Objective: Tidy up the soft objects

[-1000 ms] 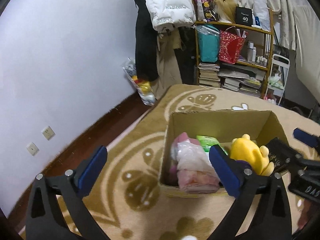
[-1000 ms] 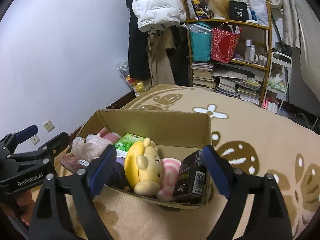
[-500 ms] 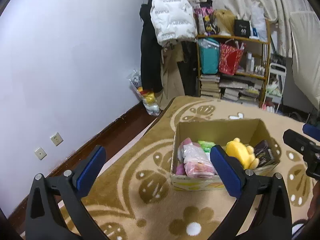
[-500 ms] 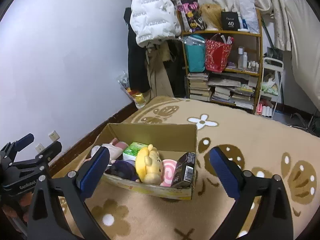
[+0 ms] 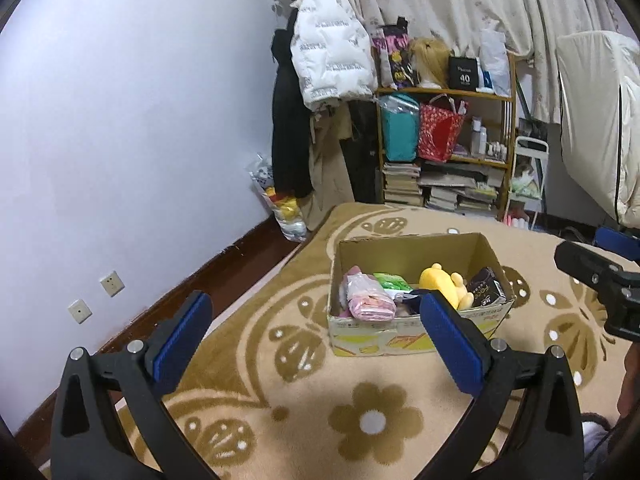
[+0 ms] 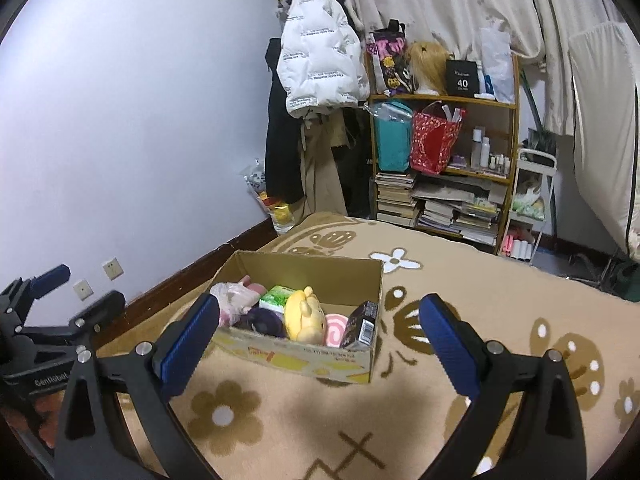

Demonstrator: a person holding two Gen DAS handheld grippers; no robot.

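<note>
An open cardboard box [image 5: 412, 242] [image 6: 304, 264] stands on the beige patterned carpet. It holds a yellow plush toy [image 5: 442, 282] [image 6: 304, 314], a pink wrapped pack [image 5: 368, 298] [image 6: 234, 294], a green pack [image 5: 390, 280] [image 6: 278, 298], a pink swirl cushion [image 6: 334, 330], a dark purple soft item [image 6: 262, 320] and a black packet [image 5: 486, 292] [image 6: 362, 326]. My left gripper [image 5: 316, 338] is open and empty, held back from the box. My right gripper [image 6: 320, 338] is open and empty, also back from the box.
The carpet [image 5: 360, 420] [image 6: 500, 300] spreads around the box. A wooden shelf [image 5: 444, 152] [image 6: 440, 160] with bags and books stands at the back. Coats [image 5: 328, 64] hang beside it. A plastic bag [image 5: 284, 208] leans by the wall. Dark wood floor [image 5: 224, 276] runs along the left.
Both grippers have pulled back and up from the box, which now looks smaller and farther. Both stay open and empty.
</note>
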